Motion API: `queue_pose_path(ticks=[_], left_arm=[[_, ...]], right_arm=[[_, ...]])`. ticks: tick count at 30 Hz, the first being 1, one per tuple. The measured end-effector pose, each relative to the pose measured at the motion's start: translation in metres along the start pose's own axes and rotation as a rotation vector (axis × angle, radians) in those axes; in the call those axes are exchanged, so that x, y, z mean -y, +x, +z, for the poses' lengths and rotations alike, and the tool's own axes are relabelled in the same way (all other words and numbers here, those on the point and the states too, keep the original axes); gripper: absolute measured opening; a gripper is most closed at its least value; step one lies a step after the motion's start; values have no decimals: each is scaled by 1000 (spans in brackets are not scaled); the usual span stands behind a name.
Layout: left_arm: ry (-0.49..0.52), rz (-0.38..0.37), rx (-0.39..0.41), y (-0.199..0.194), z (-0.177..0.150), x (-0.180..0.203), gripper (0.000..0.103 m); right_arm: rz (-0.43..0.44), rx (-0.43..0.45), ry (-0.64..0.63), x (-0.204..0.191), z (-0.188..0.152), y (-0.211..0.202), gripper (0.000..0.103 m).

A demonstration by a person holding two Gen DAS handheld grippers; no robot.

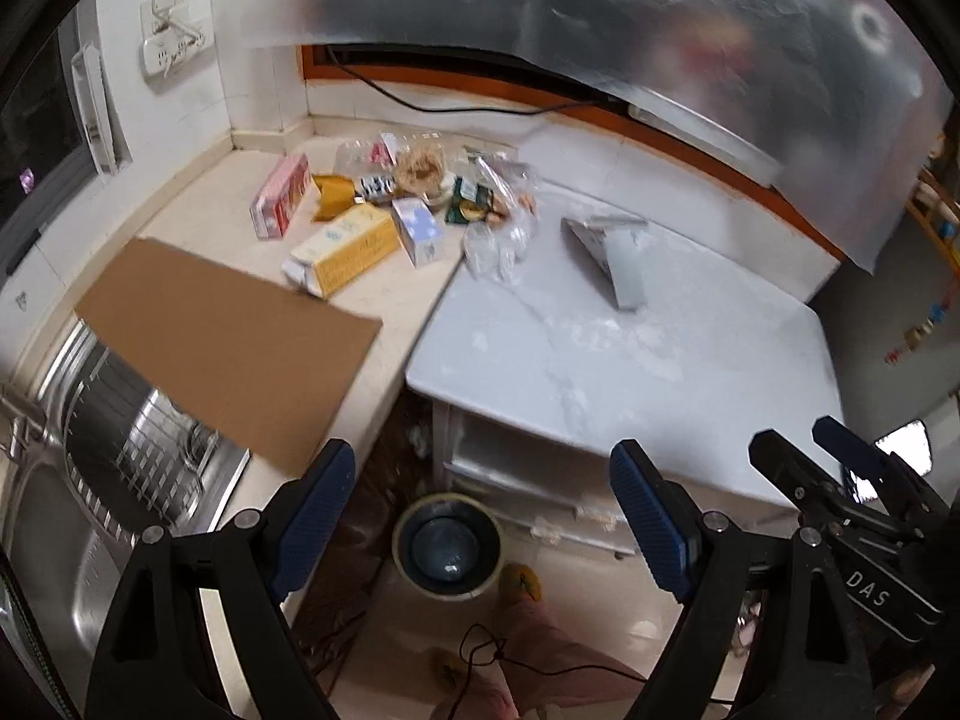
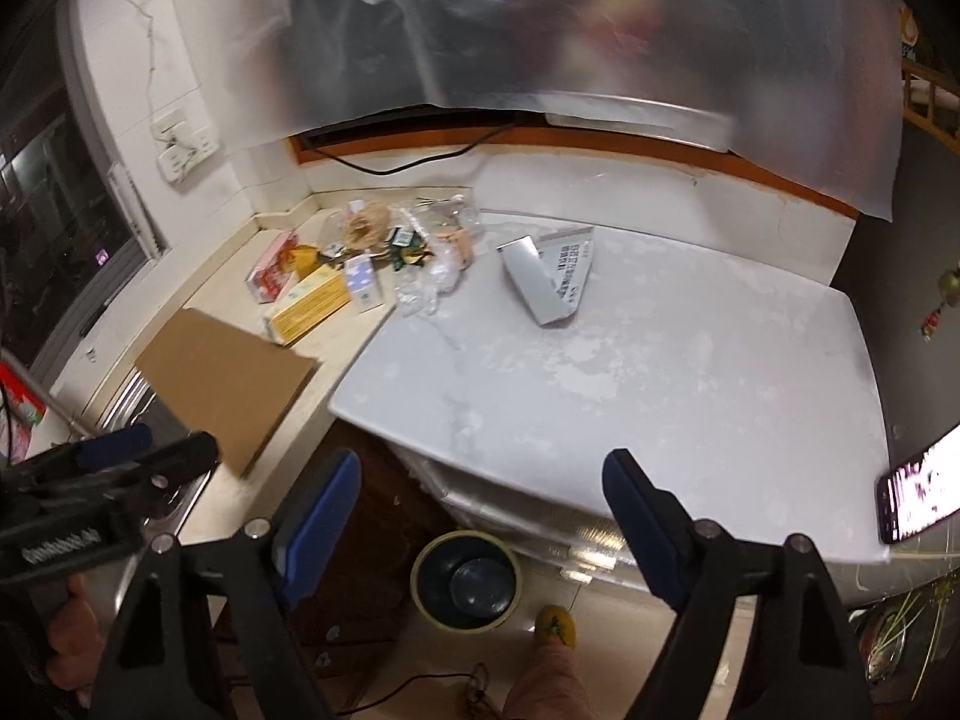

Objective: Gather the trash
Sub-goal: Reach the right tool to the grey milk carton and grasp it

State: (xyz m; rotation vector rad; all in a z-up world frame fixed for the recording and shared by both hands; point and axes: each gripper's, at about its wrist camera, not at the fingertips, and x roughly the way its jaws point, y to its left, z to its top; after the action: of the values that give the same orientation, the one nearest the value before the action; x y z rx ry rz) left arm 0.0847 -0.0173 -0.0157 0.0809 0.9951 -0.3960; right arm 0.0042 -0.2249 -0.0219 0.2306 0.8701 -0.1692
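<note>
A: What do the person's tools look like?

B: Each black plastic hand-held gripper has two angular arms ending in fingers faced with ribbed blue pads (image 1: pixel 651 525). Round silver screws sit at the arm pivots. The left hand-held gripper (image 1: pixel 483 516) matches the right hand-held gripper (image 2: pixel 480 522) in build.

A: Any markings?

B: From the left wrist view, the other unit's body carries white letters, "DAS". From the right wrist view, the other body bears white print too blurred to read.

A: And clothing?

B: Pinkish trousers (image 1: pixel 528 648) and yellow slippers (image 2: pixel 555 624) with a dark motif.
</note>
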Motion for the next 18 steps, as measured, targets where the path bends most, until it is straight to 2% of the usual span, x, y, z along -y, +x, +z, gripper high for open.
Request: queue_pose_path(ticks=[4, 8, 12, 18], left_arm=[[10, 3, 4, 25, 36, 13, 85], [34, 41, -9, 60, 70, 27, 85], [41, 77, -49, 111, 101, 36, 85], [13, 104, -113, 181, 136, 34, 85]], right_arm=[[-4, -13, -26, 19, 27, 31, 79], [-8, -24, -72, 36, 57, 67, 78], [-4, -48, -130, 46, 86, 115, 74], [24, -110, -230, 47, 111, 186, 67]])
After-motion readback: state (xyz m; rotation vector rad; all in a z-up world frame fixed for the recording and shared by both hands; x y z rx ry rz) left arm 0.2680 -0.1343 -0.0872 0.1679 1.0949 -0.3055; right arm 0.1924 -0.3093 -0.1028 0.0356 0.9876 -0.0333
